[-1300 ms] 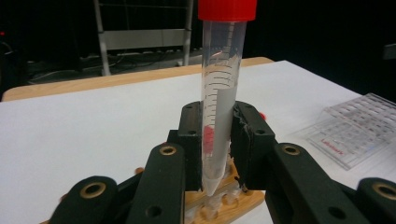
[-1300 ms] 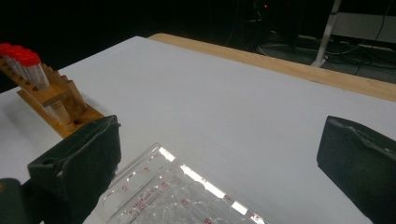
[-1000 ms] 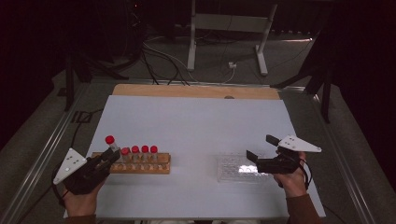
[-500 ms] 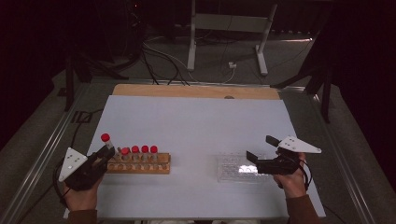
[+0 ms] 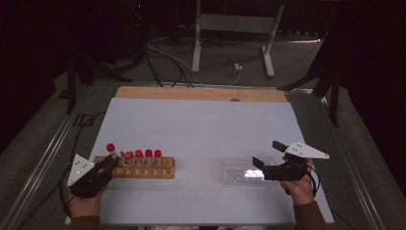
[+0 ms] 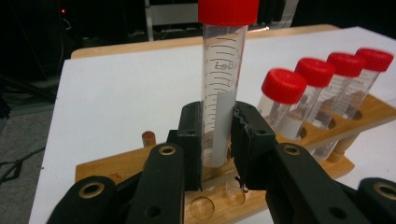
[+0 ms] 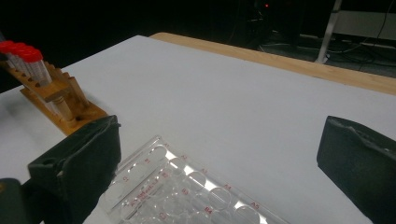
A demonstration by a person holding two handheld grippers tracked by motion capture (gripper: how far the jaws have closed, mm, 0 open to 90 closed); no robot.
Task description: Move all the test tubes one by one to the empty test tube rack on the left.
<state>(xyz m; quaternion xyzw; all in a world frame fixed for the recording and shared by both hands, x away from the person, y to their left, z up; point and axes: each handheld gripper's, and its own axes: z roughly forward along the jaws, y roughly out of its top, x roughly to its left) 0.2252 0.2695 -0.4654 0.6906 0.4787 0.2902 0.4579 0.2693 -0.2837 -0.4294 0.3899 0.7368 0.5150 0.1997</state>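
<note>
My left gripper (image 6: pixel 216 135) is shut on a clear graduated tube with a red cap (image 6: pixel 219 93), held upright over the left end of a wooden rack (image 6: pixel 369 112). The tube's lower end is hidden behind the jaws. Several more red-capped tubes (image 6: pixel 285 102) stand in the rack to its right. From above, the held tube (image 5: pixel 111 151) rises higher than the others, with the left gripper (image 5: pixel 111 162) at the rack's (image 5: pixel 163 171) left end. My right gripper (image 5: pixel 268 154) stands open at the right edge of a clear well plate (image 5: pixel 237 172). That plate (image 7: pixel 187 196) lies between and below the right gripper's (image 7: pixel 224 154) jaws, untouched.
A white sheet (image 5: pixel 201 129) covers the table, with a wooden strip (image 5: pixel 191 93) along its far edge. In the right gripper view the rack (image 7: pixel 56 98) with its tubes (image 7: pixel 23 53) stands far left. Metal stand legs and cables (image 5: pixel 230 48) lie on the floor beyond.
My left gripper has sunk a little with the tube, bringing it down towards the rack's left end. The right hand has kept still.
</note>
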